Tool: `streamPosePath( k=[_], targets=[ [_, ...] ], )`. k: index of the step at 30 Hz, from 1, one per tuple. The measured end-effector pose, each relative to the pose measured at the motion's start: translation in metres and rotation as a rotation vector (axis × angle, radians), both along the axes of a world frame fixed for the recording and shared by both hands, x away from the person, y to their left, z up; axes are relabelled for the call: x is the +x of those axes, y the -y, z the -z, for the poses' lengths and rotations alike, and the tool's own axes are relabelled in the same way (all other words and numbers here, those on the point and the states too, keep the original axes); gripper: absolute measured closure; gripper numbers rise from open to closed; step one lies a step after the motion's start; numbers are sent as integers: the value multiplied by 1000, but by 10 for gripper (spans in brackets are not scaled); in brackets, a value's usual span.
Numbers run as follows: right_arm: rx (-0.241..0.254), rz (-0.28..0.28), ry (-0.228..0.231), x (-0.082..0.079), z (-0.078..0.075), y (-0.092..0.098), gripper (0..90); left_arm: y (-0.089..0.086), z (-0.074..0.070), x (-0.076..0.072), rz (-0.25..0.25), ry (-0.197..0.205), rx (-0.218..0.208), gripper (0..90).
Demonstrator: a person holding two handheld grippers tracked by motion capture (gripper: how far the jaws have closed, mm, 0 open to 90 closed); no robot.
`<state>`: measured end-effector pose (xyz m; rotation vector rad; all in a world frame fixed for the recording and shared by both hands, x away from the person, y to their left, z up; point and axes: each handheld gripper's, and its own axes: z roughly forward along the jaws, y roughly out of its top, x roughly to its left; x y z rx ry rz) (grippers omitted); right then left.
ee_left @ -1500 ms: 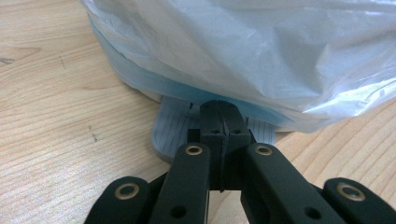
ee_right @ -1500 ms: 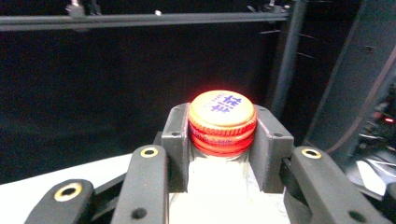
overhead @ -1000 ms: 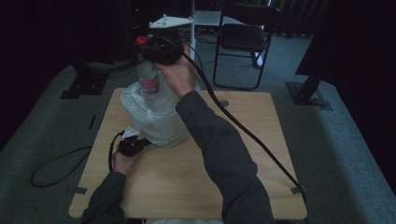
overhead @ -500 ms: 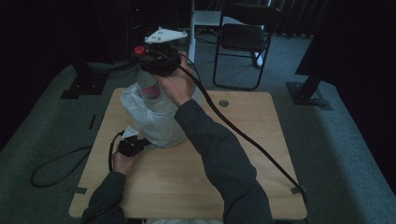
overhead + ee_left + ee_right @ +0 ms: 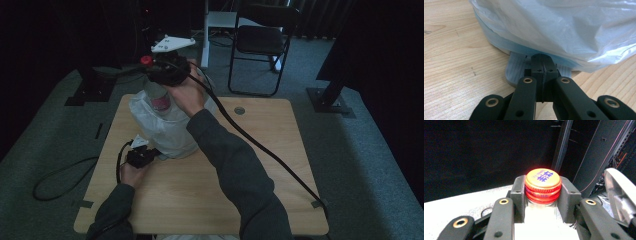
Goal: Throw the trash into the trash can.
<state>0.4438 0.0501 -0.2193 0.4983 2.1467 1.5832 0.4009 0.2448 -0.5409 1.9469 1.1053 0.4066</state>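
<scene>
Two grips matter here: your right tool [image 5: 543, 195] is clenched on the red cap [image 5: 543, 185] of the bottle [image 5: 158, 98], which stands high in the white plastic bag [image 5: 167, 127] at the far left of the worktop [image 5: 200, 200]. Your left tool [image 5: 543, 71], on the near side, has its jaws pressed together on a grey ribbed tab [image 5: 517, 68] under the bag. Pull the bottle straight up, squeeze evenly below the cap's rim, and hold the tab down so the bag doesn't rise with it.
</scene>
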Motion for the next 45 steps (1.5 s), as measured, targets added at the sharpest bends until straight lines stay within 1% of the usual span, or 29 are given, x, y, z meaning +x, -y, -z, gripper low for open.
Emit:
streamPosePath(
  k=[1,2,3,5,6,10,11,14,19,22,27,30,32,34,35,37,38,39,40,42,43,44,45],
  targets=[
    [-7,0,-2,1,2,-1,623,0,0,0,0,0,0,900],
    [-30,-1,2,1,6,-3,623,0,0,0,0,0,0,900],
    [-30,-1,2,1,6,-3,623,0,0,0,0,0,0,900],
    [-57,-1,7,0,10,-7,623,0,0,0,0,0,1,900],
    [-64,-4,1,1,13,-9,623,0,0,0,0,-1,0,900],
    [-58,1,-13,4,18,-9,622,0,0,0,0,0,2,900],
    [-58,11,-25,7,22,-6,623,0,0,0,1,0,2,900],
    [-67,27,-35,11,28,-1,622,0,0,0,-2,1,-1,900],
    [-75,34,-56,16,39,4,622,0,0,0,-1,0,-1,900],
    [-88,36,-62,17,45,4,622,0,0,0,-1,1,2,900],
    [-86,41,-91,21,53,5,621,0,0,0,-1,0,0,900],
    [-106,51,-90,23,58,5,620,0,0,0,-1,0,-1,900],
    [-107,60,-94,24,62,5,619,0,0,0,-1,0,-1,900],
    [-116,64,-104,26,64,5,618,0,0,0,-1,0,-1,900],
    [-122,61,-102,27,66,4,617,0,0,0,-1,0,-1,900],
    [-136,57,-90,27,69,3,606,0,0,0,-1,0,-1,900],
    [-119,57,-90,27,69,3,569,0,0,0,-1,0,-1,900],
    [-93,56,-98,27,67,5,523,0,0,0,-1,0,-2,900],
    [-77,58,-105,26,65,6,515,0,0,0,-1,-1,-2,900],
    [-79,56,-107,26,63,7,510,0,0,0,-1,0,-1,900],
    [-86,56,-100,25,62,7,504,0,0,0,-1,-1,-2,900],
    [-111,58,-84,22,62,8,496,0,0,0,-1,-2,-3,900],
    [-114,56,-87,21,62,8,496,0,0,0,-2,0,-2,900]
  ],
)
